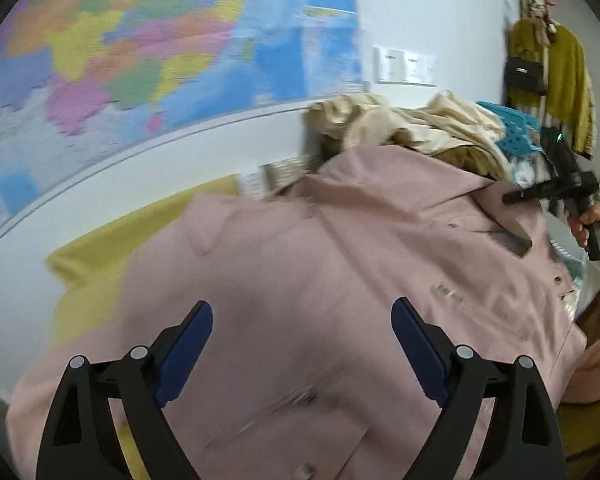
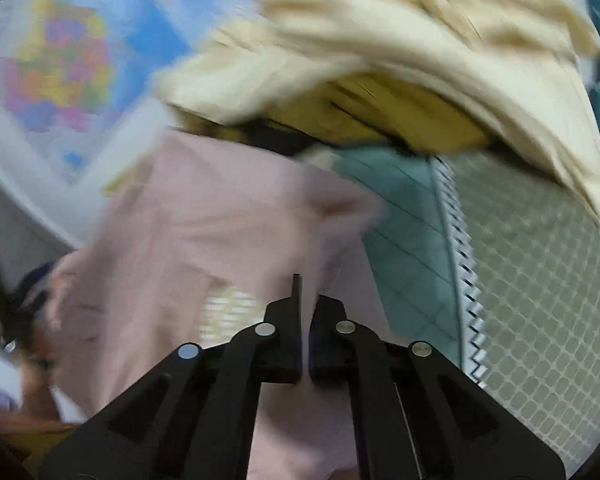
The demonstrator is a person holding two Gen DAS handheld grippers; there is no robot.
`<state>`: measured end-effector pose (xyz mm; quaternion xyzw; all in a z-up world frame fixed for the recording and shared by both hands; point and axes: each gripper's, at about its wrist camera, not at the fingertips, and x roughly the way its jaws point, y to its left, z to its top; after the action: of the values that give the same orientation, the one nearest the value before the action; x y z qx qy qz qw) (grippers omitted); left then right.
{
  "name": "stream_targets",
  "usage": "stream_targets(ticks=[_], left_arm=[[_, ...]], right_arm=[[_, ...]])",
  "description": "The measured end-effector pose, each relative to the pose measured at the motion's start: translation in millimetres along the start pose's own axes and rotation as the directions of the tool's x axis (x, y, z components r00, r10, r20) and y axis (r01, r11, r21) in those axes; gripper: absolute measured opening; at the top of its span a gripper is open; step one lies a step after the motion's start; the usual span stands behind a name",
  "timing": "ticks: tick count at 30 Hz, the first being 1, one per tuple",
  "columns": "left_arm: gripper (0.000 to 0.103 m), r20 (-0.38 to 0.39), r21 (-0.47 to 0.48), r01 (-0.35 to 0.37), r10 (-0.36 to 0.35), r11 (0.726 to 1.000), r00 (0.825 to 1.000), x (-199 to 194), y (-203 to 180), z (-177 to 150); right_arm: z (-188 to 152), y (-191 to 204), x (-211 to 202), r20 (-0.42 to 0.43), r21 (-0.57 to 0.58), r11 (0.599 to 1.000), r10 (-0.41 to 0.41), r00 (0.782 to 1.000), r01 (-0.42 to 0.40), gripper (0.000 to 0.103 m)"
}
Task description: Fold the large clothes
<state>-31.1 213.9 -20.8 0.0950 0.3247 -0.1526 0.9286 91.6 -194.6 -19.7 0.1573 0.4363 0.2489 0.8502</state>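
Right gripper [image 2: 306, 300] was pinching pink garment [image 1: 320, 280]; left gripper [image 1: 302, 320] spread, empty. You needed even tension before folding.

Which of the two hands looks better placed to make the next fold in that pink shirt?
Probably the right gripper: it is shut on the pink button-up shirt. The left gripper is open above the cloth, holding nothing.

Left gripper [image 1: 302, 320] sits at the bottom of the frame, jaws wide apart with nothing between them, over a pink shirt [image 1: 320, 264] filling the middle. At right, a hand [image 1: 598, 226] holds the right gripper [image 1: 512, 198] at the shirt's collar; a colourful map [image 1: 140, 52] covers the upper left.
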Motion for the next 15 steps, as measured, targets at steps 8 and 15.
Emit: stream_targets(ticks=[8, 15], left_arm=[[0.088, -0.009, -0.013, 0.162, -0.162, 0.987, 0.987, 43, -17, 40], [0.088, 0.023, -0.1, 0.204, -0.202, 0.974, 0.979, 25, 7, 33]], right_arm=[[18, 150, -83, -0.01, -0.352, 0.877, 0.345, 0.938, -0.327, 0.003], [21, 225, 13, -0.298, -0.315, 0.777, 0.464, 0.834, -0.544, 0.017]])
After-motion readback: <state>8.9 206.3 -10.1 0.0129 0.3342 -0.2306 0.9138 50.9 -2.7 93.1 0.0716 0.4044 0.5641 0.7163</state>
